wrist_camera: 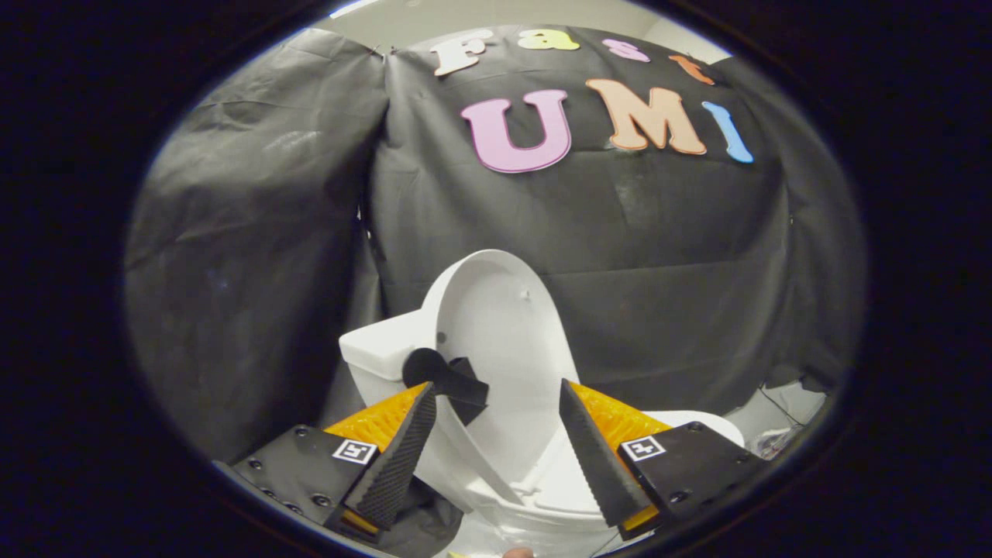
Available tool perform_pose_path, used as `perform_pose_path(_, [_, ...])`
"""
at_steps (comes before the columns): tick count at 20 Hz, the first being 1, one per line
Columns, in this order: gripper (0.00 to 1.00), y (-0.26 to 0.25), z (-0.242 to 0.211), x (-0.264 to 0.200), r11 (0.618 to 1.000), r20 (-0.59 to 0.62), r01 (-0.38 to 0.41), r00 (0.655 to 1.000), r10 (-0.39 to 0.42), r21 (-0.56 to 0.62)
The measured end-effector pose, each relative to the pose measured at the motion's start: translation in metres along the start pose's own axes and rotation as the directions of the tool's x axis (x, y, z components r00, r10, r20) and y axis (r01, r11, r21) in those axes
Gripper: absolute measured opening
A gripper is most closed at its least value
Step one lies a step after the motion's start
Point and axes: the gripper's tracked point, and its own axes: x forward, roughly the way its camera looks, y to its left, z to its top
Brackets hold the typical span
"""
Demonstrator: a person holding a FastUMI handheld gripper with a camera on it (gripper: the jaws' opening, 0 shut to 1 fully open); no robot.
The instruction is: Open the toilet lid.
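I see the glossy white plastic toilet lid (500,325) raised upright against the white tank (380,353); no legible brand shows. My gripper (496,391) has its jaws spread open, empty, near the lid.

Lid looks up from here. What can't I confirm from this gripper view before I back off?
- Gripper: open, fingers apart; the raised toilet lid stands between and beyond them.
- Lid hinge and bowl: partly covered by the fingers.
- Whether the lid leans on the tank: contact hidden behind the lid.
- Black piece beside the lid: purpose unclear.
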Motion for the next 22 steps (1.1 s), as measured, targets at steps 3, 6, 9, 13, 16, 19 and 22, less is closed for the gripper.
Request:
perform_pose_path(3, [0.99, -0.026, 0.004, -0.016, 0.999, 0.006, 0.037, 0.999, -0.037, 0.01])
perform_pose_path(6, [0.98, -0.052, 0.006, -0.032, 0.997, 0.012, 0.072, 0.997, -0.072, 0.038])
perform_pose_path(9, [0.98, -0.074, 0.012, -0.047, 0.993, 0.022, 0.105, 0.994, -0.106, 0.048])
perform_pose_path(13, [0.98, -0.099, 0.016, -0.071, 0.989, 0.035, 0.136, 0.99, -0.138, 0.056])
perform_pose_path(16, [0.98, -0.112, 0.016, -0.085, 0.988, 0.035, 0.137, 0.99, -0.14, 0.069])
perform_pose_path(19, [0.98, -0.126, 0.015, -0.103, 0.988, 0.039, 0.139, 0.989, -0.142, 0.067])
perform_pose_path(22, [0.98, -0.139, 0.009, -0.117, 0.989, 0.031, 0.136, 0.99, -0.138, 0.056])
